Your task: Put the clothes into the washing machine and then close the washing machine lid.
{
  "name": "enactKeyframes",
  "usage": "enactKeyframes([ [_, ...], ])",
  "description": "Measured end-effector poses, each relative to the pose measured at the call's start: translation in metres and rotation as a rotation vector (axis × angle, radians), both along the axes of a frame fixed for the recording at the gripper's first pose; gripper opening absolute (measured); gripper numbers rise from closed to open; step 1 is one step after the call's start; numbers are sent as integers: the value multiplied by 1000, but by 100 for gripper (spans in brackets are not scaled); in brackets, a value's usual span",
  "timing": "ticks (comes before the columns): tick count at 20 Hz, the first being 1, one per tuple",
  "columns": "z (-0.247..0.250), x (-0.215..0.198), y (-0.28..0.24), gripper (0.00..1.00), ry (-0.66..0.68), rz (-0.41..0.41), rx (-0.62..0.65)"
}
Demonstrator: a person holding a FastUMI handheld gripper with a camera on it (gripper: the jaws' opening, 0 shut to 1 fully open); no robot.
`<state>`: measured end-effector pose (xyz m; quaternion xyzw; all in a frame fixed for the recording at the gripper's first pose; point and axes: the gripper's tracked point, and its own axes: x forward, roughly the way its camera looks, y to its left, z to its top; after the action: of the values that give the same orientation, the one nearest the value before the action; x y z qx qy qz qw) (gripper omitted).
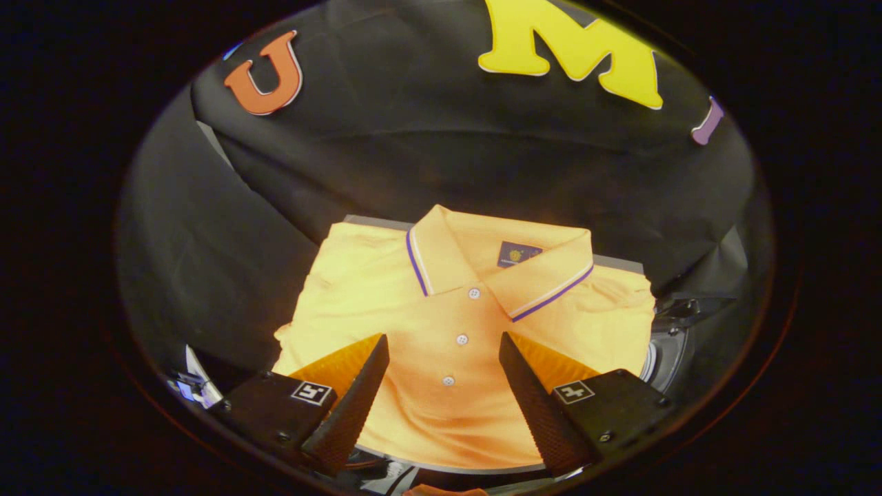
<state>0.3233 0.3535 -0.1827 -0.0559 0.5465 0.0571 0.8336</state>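
In the gripper view, a folded yellow polo shirt (462,324) lies flat on a grey surface (375,222), collar away from the gripper (444,389). The collar carries purple and white trim, a dark label sits inside the neck, and three white buttons (462,339) run down the placket. The gripper's two fingers (355,403) stand wide apart above the shirt's lower half, holding nothing; the placket shows between them. Just right of the shirt, a round grey-and-white part of a machine (665,362) shows beside the right finger, too cut off to tell whether it is open. Black cloth hangs behind.
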Motion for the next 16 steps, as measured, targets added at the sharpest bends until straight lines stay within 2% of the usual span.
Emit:
enactKeyframes([
  [5, -27, -2, -1, 100, 142, -41, -66],
  [10, -33, 0, 3, 100, 153, -6, -148],
  [13, -36, 0, 2, 99, 174, -57, -133],
  [16, -35, -1, 2, 99, 173, -47, -132],
])
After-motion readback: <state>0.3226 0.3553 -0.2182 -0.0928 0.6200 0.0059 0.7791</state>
